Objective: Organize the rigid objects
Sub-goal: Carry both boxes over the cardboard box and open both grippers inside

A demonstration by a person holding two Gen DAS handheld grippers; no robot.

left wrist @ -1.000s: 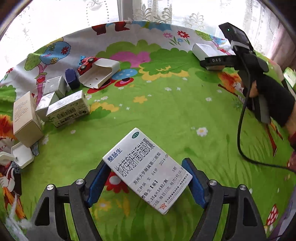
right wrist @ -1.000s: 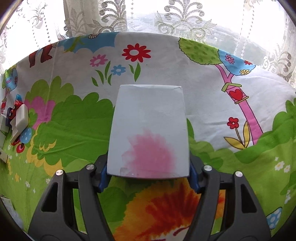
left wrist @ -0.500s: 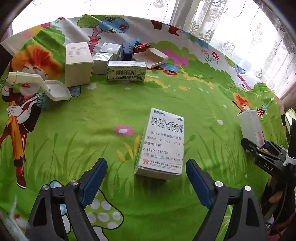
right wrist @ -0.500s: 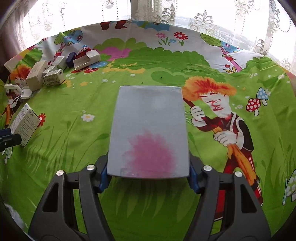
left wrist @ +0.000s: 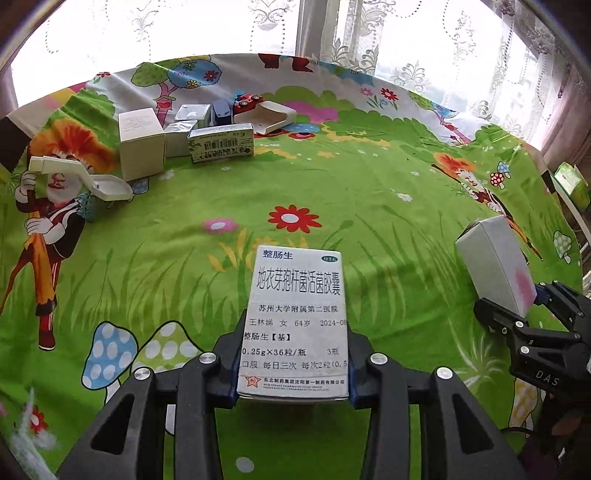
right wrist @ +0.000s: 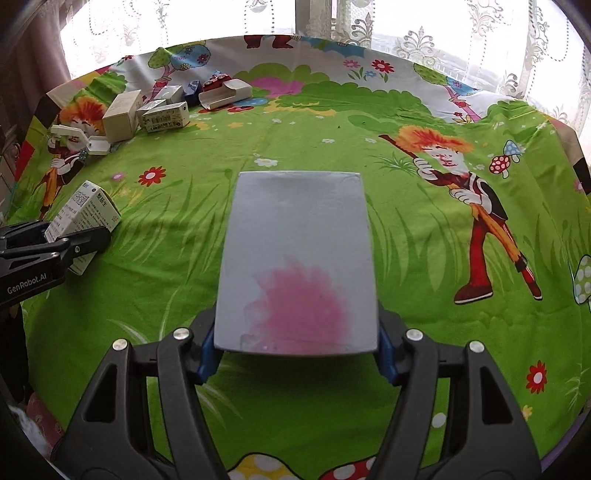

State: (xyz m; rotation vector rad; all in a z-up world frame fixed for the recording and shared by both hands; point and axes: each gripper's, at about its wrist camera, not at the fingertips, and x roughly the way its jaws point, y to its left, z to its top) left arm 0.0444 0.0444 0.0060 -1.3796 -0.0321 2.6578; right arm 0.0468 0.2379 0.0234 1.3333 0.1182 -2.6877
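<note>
Left claw (left wrist: 293, 363) closing on white medicine box (left wrist: 297, 321) with blue and black printed label, blue pads against both long sides of box at its near end, label face up toward camera. Box sits low over green cartoon-print cloth (left wrist: 332, 192) covering the surface; cannot tell if it is lifted or touching the cloth. Right claw (right wrist: 295, 343) clamped on plain grey-white box (right wrist: 297, 258) with a pink blotch on its near half, pads on both sides at near end, box sticking out forward above cloth. In left wrist view the right claw and its box sit at right edge, well apart from medicine box. Far left of cloth: cluster of other things, tan upright carton (left wrist: 141, 142), silver-green barcode box (left wrist: 221, 143) lying just beside it, small silver boxes (left wrist: 184, 125) behind, dark blue item (left wrist: 221, 110), red toy car (left wrist: 248, 101), open white flip case (left wrist: 271, 117), another open white case (left wrist: 83, 177) nearer the left edge. Lace curtains (left wrist: 351, 33) and bright window behind.
</note>
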